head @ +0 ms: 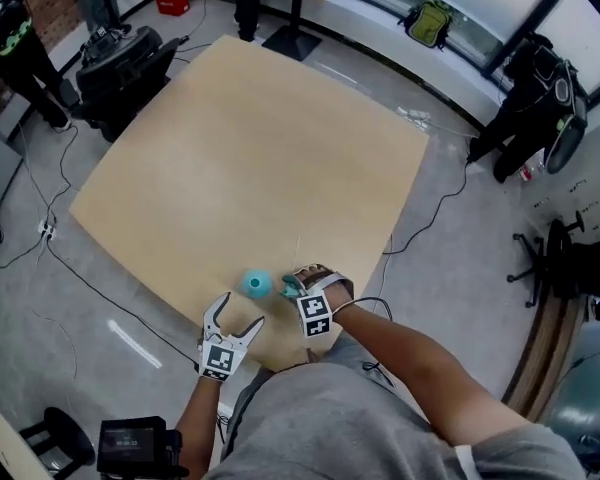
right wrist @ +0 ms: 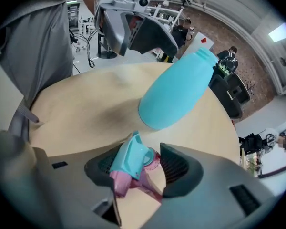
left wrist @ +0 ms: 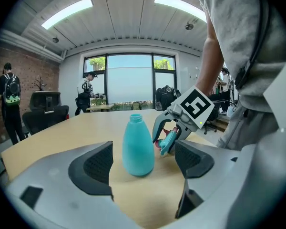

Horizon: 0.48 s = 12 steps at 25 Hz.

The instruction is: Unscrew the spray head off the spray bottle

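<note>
Right gripper [right wrist: 142,167] astride spray head [right wrist: 130,159]

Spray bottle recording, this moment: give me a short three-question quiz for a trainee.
1. True or false: the spray head is screwed onto the bottle.
2. Which gripper has the spray head between its jaws? A left, B right, C neither.
3. Fill in: the bottle stands ___ on the table.
Key: 1 false, the bottle's neck is bare; 2 B, the right gripper; 3 upright.

Smooth teal plastic bottle [left wrist: 137,147]; matt pale wood table [head: 250,168].
</note>
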Each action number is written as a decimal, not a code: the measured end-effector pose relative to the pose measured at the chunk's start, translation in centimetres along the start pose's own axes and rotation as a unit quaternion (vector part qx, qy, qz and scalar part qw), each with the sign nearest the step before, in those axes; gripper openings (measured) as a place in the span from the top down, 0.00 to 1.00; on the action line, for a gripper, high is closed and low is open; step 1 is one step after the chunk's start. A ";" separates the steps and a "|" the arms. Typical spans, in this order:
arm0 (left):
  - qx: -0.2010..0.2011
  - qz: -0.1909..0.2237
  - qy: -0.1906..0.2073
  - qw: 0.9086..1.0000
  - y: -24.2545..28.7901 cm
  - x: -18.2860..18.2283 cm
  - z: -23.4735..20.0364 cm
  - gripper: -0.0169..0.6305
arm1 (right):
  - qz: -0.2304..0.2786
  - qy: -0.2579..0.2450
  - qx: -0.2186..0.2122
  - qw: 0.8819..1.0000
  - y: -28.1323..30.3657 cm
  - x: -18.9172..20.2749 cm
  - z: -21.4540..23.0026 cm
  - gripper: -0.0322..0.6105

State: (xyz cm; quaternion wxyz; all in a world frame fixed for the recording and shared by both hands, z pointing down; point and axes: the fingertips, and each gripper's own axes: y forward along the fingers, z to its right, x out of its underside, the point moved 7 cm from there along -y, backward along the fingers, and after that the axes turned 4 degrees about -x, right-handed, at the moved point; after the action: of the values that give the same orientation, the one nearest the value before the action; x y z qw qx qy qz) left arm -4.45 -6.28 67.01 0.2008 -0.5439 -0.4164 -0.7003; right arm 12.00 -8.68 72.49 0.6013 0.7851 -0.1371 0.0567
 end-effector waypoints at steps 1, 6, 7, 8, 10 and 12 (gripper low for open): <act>-0.004 0.002 0.002 1.000 -0.9 0.1 0.0 0.37 | -0.001 0.013 -0.002 1.000 -0.1 0.0 -0.3 0.63; -0.058 0.034 -0.020 0.998 -5.0 -0.2 -2.2 0.37 | -0.015 0.056 0.010 0.998 -0.7 0.2 1.2 0.57; -0.066 0.034 -0.027 0.997 -6.4 -0.1 -0.9 0.37 | -0.013 0.065 0.009 0.998 -1.3 0.4 -0.1 0.54; -0.070 0.032 -0.028 0.997 -7.7 -0.1 0.2 0.37 | -0.011 0.078 0.009 0.997 -1.8 0.6 -1.5 0.52; -0.072 0.036 -0.018 0.997 -9.4 -0.3 0.6 0.37 | -0.009 0.106 0.017 0.994 -2.3 1.0 -2.8 0.49; -0.084 0.050 -0.004 0.995 -10.1 -1.2 -1.0 0.37 | -0.001 0.123 0.034 0.992 -2.5 1.2 -1.4 0.46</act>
State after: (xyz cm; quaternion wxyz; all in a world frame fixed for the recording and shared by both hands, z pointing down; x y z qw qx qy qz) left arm -12.06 -1.53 62.20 0.1876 -0.5814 -0.3295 -0.7199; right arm 13.94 -6.88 70.86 0.5863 0.7925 -0.0596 0.1569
